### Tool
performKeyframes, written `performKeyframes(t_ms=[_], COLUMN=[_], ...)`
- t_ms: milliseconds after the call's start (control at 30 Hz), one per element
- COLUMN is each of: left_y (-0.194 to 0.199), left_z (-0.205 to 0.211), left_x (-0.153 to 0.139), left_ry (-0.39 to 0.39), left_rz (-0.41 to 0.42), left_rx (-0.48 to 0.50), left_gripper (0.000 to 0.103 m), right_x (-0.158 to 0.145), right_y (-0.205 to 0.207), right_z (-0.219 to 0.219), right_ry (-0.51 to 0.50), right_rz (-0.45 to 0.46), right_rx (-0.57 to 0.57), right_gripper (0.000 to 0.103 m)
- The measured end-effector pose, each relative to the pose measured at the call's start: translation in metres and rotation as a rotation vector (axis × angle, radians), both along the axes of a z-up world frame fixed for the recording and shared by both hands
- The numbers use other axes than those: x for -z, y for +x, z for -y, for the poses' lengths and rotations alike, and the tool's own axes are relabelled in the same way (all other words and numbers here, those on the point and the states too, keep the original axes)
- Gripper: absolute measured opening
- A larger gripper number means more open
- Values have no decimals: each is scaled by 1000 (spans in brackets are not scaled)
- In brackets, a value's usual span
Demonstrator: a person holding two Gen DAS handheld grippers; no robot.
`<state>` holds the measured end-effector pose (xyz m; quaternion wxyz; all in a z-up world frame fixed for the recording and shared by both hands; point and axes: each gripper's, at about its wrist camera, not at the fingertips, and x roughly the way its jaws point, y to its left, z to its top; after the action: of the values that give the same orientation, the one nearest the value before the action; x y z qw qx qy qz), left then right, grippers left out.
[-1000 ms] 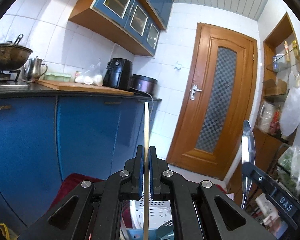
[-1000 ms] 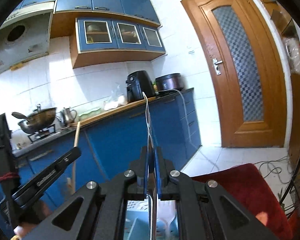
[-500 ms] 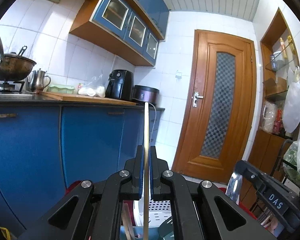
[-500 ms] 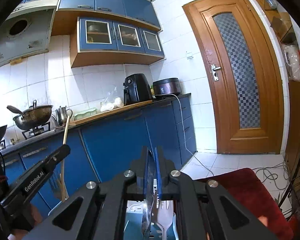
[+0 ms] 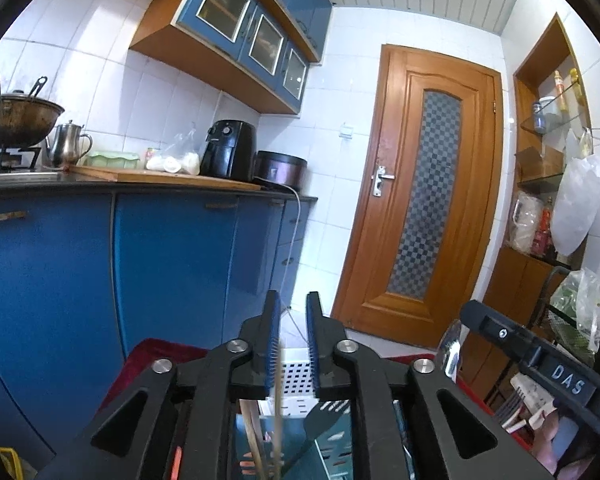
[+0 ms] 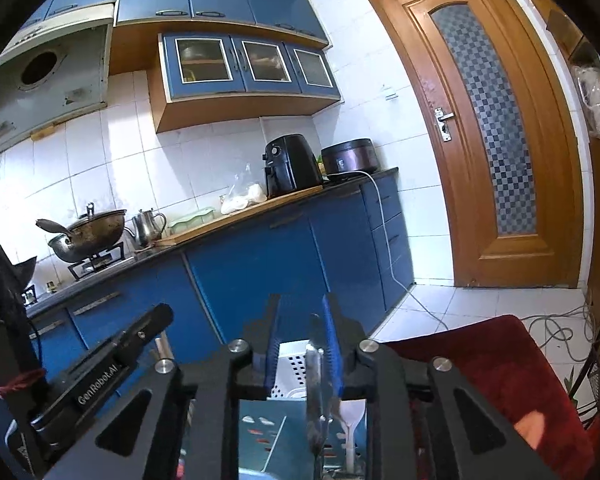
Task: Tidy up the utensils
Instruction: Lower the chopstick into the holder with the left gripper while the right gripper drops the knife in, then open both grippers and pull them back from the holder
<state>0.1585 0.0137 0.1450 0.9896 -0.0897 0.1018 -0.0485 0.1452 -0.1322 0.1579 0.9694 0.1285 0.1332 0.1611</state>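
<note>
My left gripper (image 5: 293,320) is open, its blue pads apart. A thin wooden chopstick (image 5: 278,408) stands loose between the jaws, dropping into a teal utensil holder (image 5: 332,444) below, beside a black slotted spatula (image 5: 324,420). My right gripper (image 6: 302,320) is open too. A steel spoon (image 6: 314,396) stands between its jaws, blurred, with its lower end in the same holder (image 6: 260,432), next to a white spatula (image 6: 352,416). A white perforated basket (image 5: 296,376) stands behind the holder. The right gripper's body (image 5: 540,364) shows at the left view's right edge.
Blue cabinets (image 5: 160,272) and a countertop with a wok (image 5: 16,120), kettle (image 5: 68,148), air fryer (image 5: 228,148) and rice cooker lie ahead. A red cloth (image 6: 492,384) covers the surface under the holder. A wooden door (image 5: 424,200) is to the right.
Both grippers have opened and lowered. The chopstick has slid down out of the left jaws and the spoon down out of the right jaws, into the holder.
</note>
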Motion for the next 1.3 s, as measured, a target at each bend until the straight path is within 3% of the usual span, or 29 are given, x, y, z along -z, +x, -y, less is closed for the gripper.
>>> performKeyframes(t_ms=[100,400,700,933,1000,1167,1300], left_y=[-7,-38,-80,-113,-122,-138,-142], left_z=[4,8,1,0,1,4,6], left_x=[-3,-16,-26,-21,-17,-2,13], left_ry=[16,24,9,23,27,48,64], left_rz=[-5,-30,-96,-156,-170,-216,-247], left_rx=[13,30,31,25,23,22,15], left_gripper=[35,36,37,38,46,57,63], right_x=[-4,-17,-19,-9,-5,11,28], right_y=[-7,-38,-86,-122,-128,-140,-144], right_z=[1,5,-1,-8,-10,-10,-6], right_ry=[6,20,-27,-54,-57,-67,-59], right_rz=[-3,-13,-54,-87,-103,-147,-198], right_rx=[-6,-26,-44,-71,-78,-74,-62], right_gripper=[23,25,26,36,38,55,62])
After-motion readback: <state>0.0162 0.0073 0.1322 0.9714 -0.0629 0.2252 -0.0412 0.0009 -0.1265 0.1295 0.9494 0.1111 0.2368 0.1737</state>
